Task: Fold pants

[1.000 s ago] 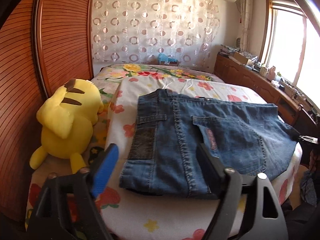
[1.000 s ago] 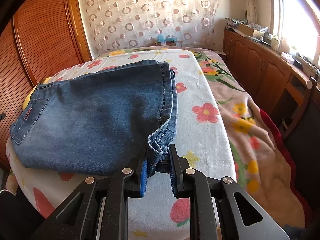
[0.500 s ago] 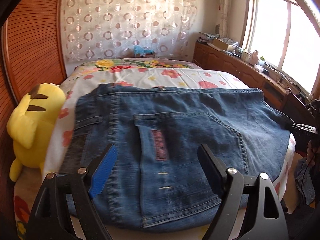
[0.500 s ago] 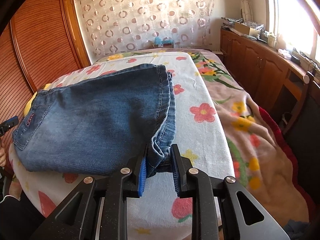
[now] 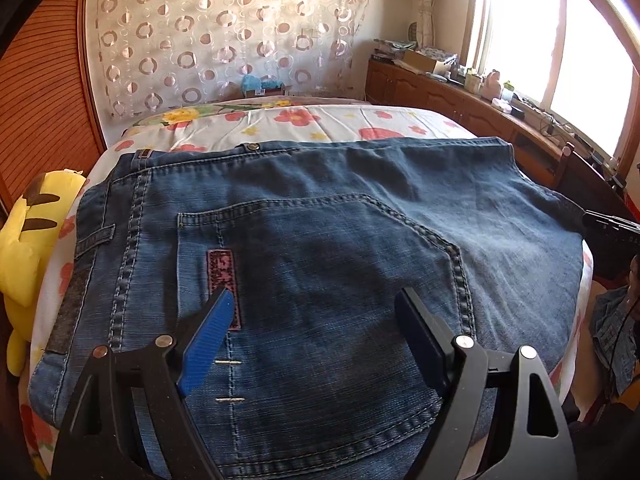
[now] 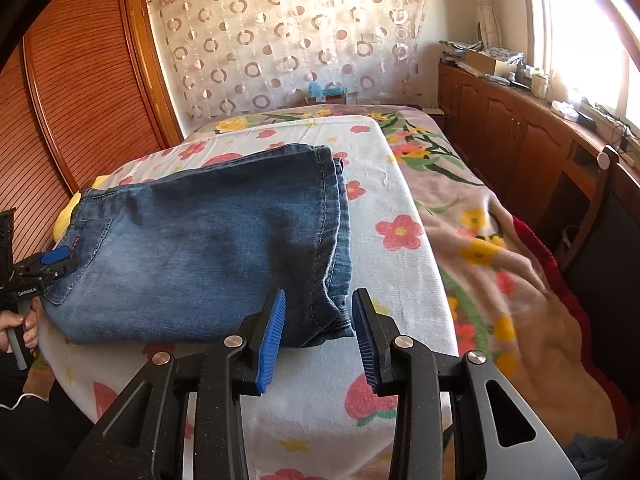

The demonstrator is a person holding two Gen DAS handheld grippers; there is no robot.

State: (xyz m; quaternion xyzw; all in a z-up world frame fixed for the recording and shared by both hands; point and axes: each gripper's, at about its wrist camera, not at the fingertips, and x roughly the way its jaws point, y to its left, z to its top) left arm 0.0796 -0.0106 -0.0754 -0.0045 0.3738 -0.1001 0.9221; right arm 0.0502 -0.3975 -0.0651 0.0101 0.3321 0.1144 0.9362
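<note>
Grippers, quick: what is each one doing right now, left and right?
Left gripper: open, above the jeans, holding nothing.
Right gripper: open, jaws just opened; the jeans' hem corner lies between them, unpinched.

One pair of jeans (image 5: 320, 248) folded ahead of the fingers. One yellow plush toy (image 5: 28, 256) off to their left, one bed (image 6: 400, 280) underneath, two grippers: left (image 5: 316, 312), right (image 6: 319, 310). One window (image 5: 560, 40) right.

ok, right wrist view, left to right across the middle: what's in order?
left gripper → jeans → floral sheet → blanket → wooden cabinets
</note>
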